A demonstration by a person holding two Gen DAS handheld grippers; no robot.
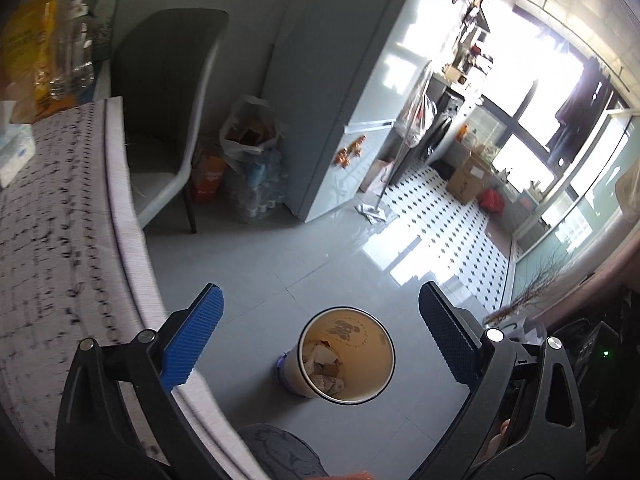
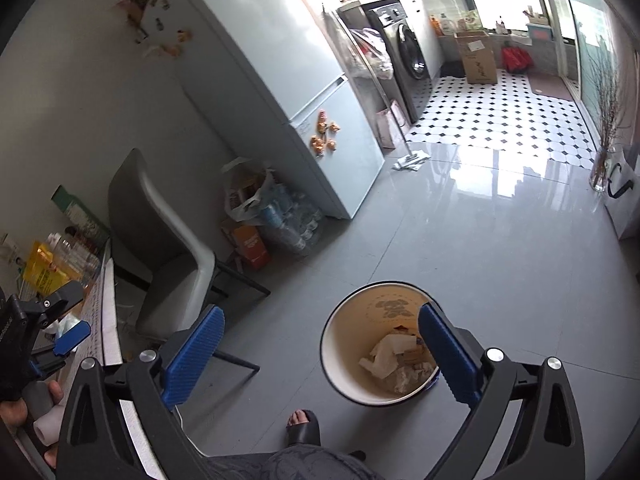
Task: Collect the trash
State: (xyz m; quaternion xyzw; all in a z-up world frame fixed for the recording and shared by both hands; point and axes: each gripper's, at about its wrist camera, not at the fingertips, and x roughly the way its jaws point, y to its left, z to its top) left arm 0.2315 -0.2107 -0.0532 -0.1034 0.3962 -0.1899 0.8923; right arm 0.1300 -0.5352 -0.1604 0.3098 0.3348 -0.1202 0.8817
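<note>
A round cream waste bin [image 1: 346,354] stands on the grey floor, with crumpled paper trash [image 1: 325,368] inside. In the left wrist view my left gripper [image 1: 320,340] is open and empty, high above the bin, beside the table edge. In the right wrist view the bin [image 2: 340,332] sits below my right gripper [image 2: 320,354], which is open and empty; paper trash [image 2: 394,360] lies in it. The left gripper [image 2: 70,320] also shows at the far left over the table.
A patterned table [image 1: 60,240] is at left with a tissue pack [image 1: 16,152] and a yellow packet [image 1: 36,52]. A grey chair [image 2: 160,232], a full plastic bag [image 2: 248,196], bottled water, a fridge [image 2: 280,80] and a mop [image 2: 408,160] stand around. My foot [image 2: 302,426] is near the bin.
</note>
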